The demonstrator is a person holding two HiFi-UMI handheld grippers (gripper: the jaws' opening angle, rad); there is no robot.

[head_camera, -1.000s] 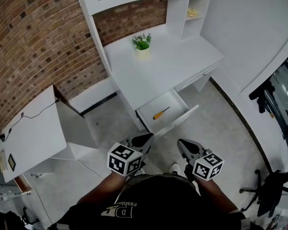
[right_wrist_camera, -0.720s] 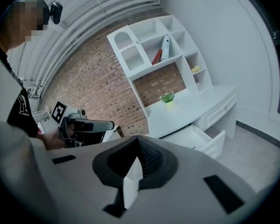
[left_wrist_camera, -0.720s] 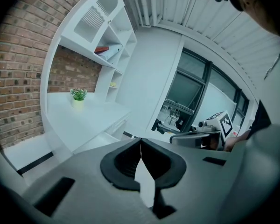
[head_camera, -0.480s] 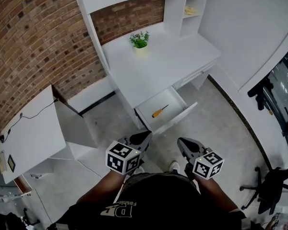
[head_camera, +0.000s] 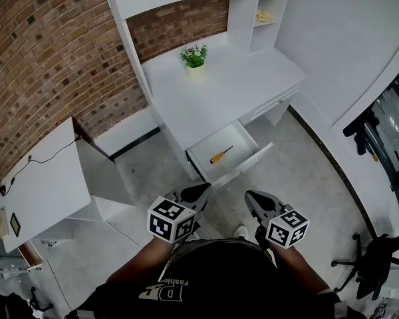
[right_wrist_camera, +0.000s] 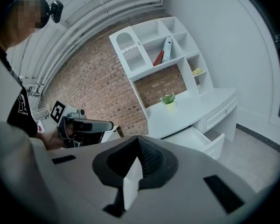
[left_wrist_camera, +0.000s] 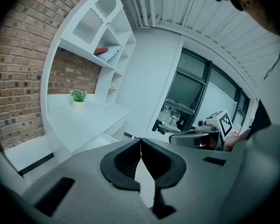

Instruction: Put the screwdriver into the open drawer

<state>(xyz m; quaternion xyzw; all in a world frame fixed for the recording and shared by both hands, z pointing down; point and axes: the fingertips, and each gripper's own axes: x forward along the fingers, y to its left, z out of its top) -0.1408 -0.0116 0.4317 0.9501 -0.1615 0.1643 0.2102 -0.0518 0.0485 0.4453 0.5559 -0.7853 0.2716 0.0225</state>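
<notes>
The screwdriver (head_camera: 221, 155), with an orange handle and a dark shaft, lies inside the open white drawer (head_camera: 243, 167) under the desk. Both grippers hang low in the head view, close to the person's body and well short of the drawer. My left gripper (head_camera: 205, 189) is shut and holds nothing; in the left gripper view its pads meet at the tip (left_wrist_camera: 140, 141). My right gripper (head_camera: 249, 196) is also shut and empty, with its jaws together (right_wrist_camera: 139, 142) in its own view. The drawer (right_wrist_camera: 209, 142) appears in the right gripper view, but its inside is hidden there.
A small potted plant (head_camera: 194, 56) stands at the back of the white desk top (head_camera: 233, 88), with shelves above and a brick wall (head_camera: 46, 52) to the left. A low white table (head_camera: 43, 185) is at the left. A black office chair (head_camera: 379, 261) is at the lower right.
</notes>
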